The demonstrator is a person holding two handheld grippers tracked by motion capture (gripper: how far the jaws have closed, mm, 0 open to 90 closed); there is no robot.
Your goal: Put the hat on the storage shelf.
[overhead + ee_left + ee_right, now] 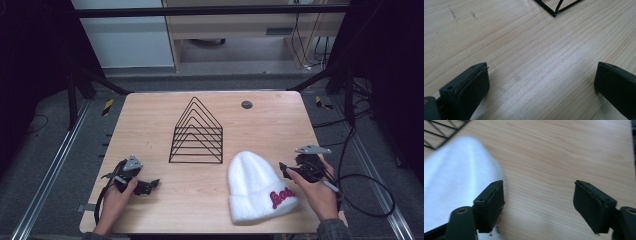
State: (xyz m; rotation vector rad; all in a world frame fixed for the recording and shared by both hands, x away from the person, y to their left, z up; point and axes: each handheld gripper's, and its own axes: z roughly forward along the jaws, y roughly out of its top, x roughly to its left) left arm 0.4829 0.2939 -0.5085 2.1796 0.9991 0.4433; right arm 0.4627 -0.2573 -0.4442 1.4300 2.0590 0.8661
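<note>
My left gripper (150,185) rests low at the lower left of the high view, jaws spread wide over bare table (150,120), holding nothing. My right gripper (289,171) sits at the lower right, jaws also spread and empty, its near jaw just beside the white beanie (252,182). The beanie lies flat at lower centre-right, red lettering (281,196) on its cuff. The black wire rack (197,132) stands upright at centre, near the beanie's crown.

Risks, as I judge them: the knit is soft, so a shallow pinch may catch one layer only and slip. A dragged beanie may snag the rack's wires and tip it
</note>
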